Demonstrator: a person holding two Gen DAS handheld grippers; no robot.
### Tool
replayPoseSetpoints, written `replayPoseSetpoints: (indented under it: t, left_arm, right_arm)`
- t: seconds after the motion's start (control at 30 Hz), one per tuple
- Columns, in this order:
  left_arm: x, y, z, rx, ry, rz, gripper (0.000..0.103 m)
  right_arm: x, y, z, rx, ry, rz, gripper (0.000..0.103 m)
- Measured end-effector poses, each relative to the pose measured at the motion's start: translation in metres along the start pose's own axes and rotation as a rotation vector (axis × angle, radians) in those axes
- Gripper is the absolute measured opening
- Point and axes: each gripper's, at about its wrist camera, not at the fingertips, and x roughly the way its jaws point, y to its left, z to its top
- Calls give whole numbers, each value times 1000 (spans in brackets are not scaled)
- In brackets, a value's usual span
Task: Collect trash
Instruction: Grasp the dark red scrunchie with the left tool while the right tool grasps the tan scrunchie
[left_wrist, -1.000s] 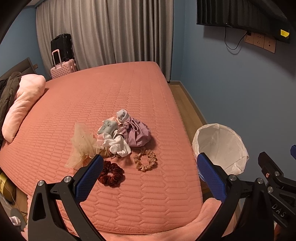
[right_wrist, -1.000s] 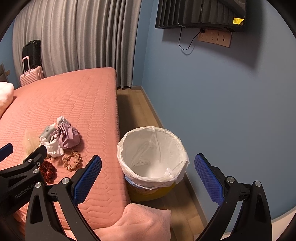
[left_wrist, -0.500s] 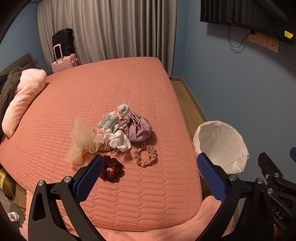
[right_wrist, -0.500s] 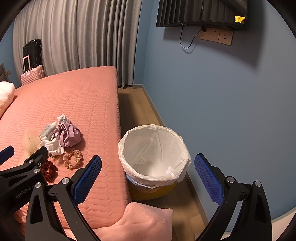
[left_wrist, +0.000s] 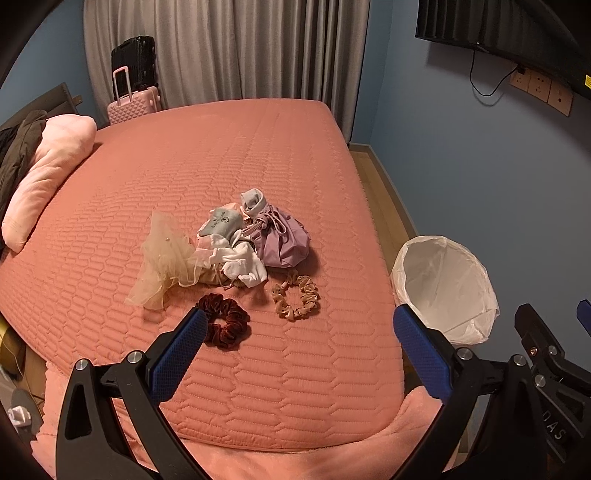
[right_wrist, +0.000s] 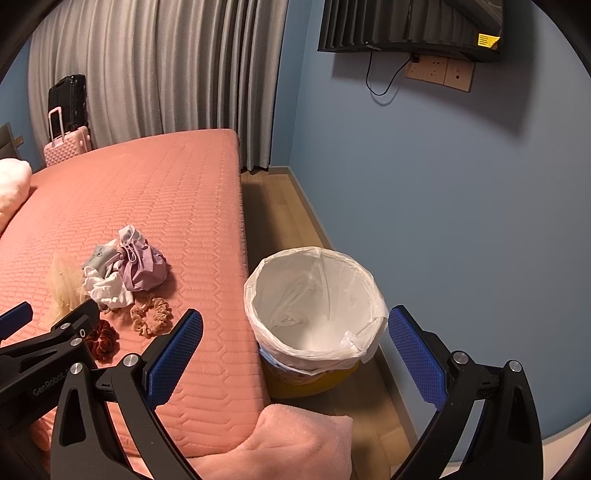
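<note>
A pile of small items lies on the pink bed (left_wrist: 221, 155): a beige tulle piece (left_wrist: 162, 258), white and grey cloths (left_wrist: 236, 254), a lilac drawstring pouch (left_wrist: 284, 240), a dark red scrunchie (left_wrist: 223, 325) and a tan scrunchie (left_wrist: 295, 297). The pile also shows in the right wrist view (right_wrist: 125, 273). A bin with a white liner (right_wrist: 314, 306) stands on the floor beside the bed, also in the left wrist view (left_wrist: 443, 288). My left gripper (left_wrist: 295, 354) is open and empty, held above the bed's near edge. My right gripper (right_wrist: 295, 362) is open and empty, above the bin.
A pink pillow (left_wrist: 48, 173) and dark clothing lie at the bed's left. Pink and black suitcases (left_wrist: 135, 85) stand by the grey curtain. A blue wall (right_wrist: 443, 221) runs on the right, with a narrow wooden floor strip (right_wrist: 280, 221). A pink blanket (right_wrist: 295, 443) hangs over the near corner.
Both grippers have risen and drawn back a little, so the pile and bin sit slightly higher and farther in view. Nothing was grasped.
</note>
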Motion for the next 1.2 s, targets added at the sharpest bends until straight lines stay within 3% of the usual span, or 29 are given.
replayPoseSetpoints:
  t: [0.33,0.6,0.93,1.2]
  left_arm:
    - [10,22,3,-20,8,10,96]
    - [35,61,-3,-20,14,38,96]
    - [93,143,-19,-156,122,61,96]
    - [132,167,-30,-202,207,62,95]
  right_arm:
    - [6,14,7,-10,7,7,97]
    - [16,47,8,-32,11,46,97]
    - [52,111,-2,-54,52,142,97]
    - [97,151,-8,-66,114,174,97]
